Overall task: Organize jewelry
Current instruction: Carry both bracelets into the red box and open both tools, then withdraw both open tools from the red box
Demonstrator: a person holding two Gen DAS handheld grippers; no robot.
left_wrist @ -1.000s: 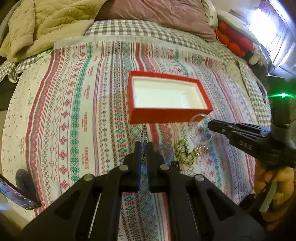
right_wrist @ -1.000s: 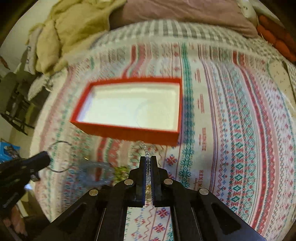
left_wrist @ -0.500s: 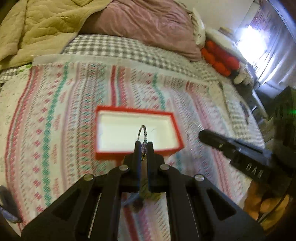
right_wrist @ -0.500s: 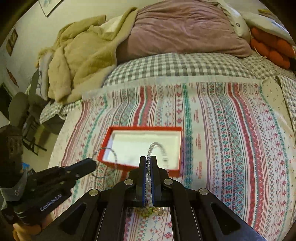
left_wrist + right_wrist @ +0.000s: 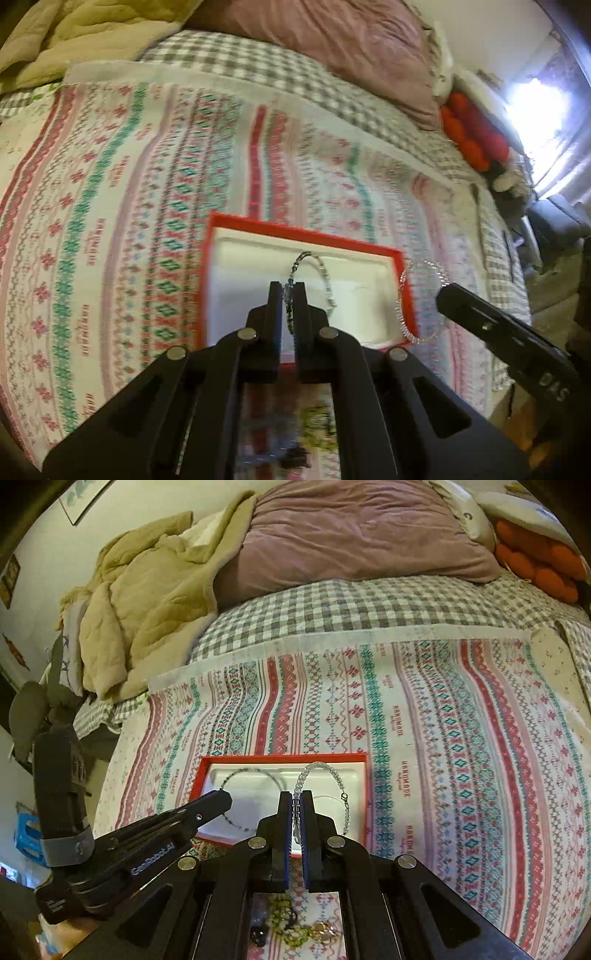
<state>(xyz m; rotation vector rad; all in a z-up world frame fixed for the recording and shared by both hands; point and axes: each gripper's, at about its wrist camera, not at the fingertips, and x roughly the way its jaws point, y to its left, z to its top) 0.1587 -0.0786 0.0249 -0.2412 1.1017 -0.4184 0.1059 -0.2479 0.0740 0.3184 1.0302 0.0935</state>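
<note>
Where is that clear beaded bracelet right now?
The clear beaded bracelet hangs pinched in the right gripper, looping over the right end of the red box, beside the dark bracelet that the left gripper holds.

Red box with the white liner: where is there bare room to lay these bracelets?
Inside the red cardboard box, the white liner looks bare. The patterned cloth right of it is open. The jewelry pile crowds the near side.

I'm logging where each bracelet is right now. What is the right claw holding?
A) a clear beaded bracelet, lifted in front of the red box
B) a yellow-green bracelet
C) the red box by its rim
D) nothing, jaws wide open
A: the right claw is shut on the clear beaded bracelet, looped up before the red box.
</note>
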